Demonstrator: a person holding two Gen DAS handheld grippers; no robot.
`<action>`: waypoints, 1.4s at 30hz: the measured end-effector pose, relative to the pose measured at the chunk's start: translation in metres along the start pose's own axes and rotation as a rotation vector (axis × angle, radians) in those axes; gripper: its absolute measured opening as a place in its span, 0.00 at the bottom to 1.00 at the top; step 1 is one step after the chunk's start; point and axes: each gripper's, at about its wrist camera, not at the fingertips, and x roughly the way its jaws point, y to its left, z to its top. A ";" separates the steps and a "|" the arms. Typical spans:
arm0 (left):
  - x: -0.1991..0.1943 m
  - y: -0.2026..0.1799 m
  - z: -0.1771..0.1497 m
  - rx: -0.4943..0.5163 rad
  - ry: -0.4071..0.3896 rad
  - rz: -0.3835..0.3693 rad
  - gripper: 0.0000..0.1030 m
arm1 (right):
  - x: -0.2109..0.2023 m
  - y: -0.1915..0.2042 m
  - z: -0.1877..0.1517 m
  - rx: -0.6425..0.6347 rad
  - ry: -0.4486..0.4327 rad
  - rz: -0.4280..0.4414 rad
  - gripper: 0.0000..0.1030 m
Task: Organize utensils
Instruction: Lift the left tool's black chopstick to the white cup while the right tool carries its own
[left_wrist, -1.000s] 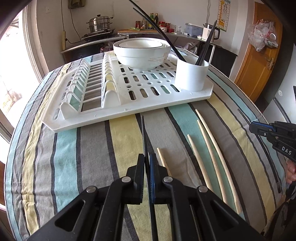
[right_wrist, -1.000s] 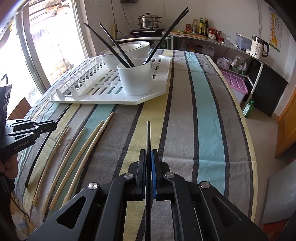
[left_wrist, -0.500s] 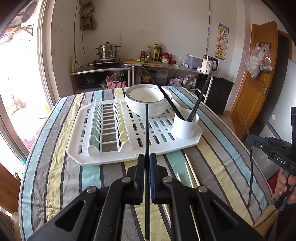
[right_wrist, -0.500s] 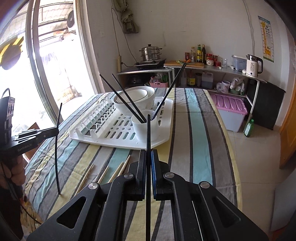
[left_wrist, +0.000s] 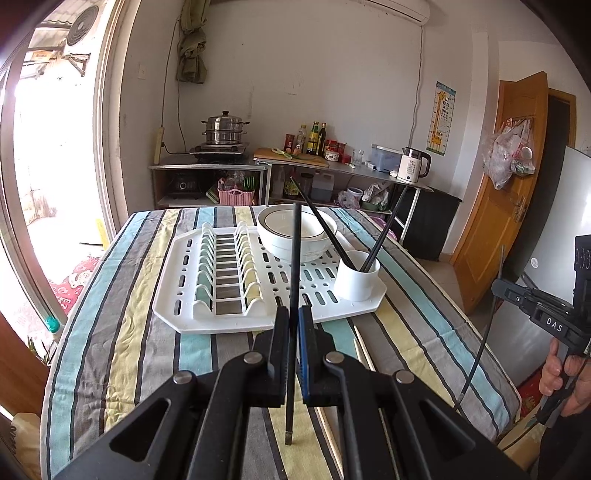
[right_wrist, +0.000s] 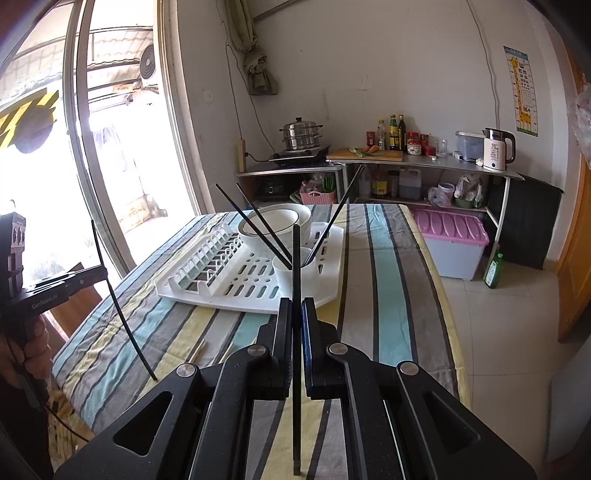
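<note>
Currently left tongs (left_wrist: 294, 325) clamp one black chopstick (left_wrist: 294, 258); right tongs (right_wrist: 296, 317) clamp another chopstick (right_wrist: 296, 266), both raised above the striped desk (left_wrist: 129, 332), short of the white cup (left_wrist: 356, 275).

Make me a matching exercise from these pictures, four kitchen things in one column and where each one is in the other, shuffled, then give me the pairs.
Things:
1. white round bowl
2. white plastic utensil cup
3. pale wooden chopsticks
4. black chopstick in the left tongs

Places:
A. lying on the striped tablecloth, in front of the rack
B. clamped between two black fingers, off the table
C. on the white plastic drying rack, at its back
D. on the rack's right front corner in the left view, with black chopsticks standing in it

Pairs: 1-C, 2-D, 3-A, 4-B
</note>
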 end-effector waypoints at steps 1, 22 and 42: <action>-0.003 0.000 -0.001 0.000 -0.003 0.000 0.05 | -0.002 0.000 0.000 0.000 -0.002 0.000 0.05; 0.003 -0.022 0.045 0.023 -0.028 -0.039 0.05 | -0.005 -0.001 0.036 -0.010 -0.078 -0.007 0.04; 0.077 -0.060 0.131 -0.004 -0.028 -0.116 0.05 | 0.040 -0.019 0.120 0.061 -0.170 0.020 0.04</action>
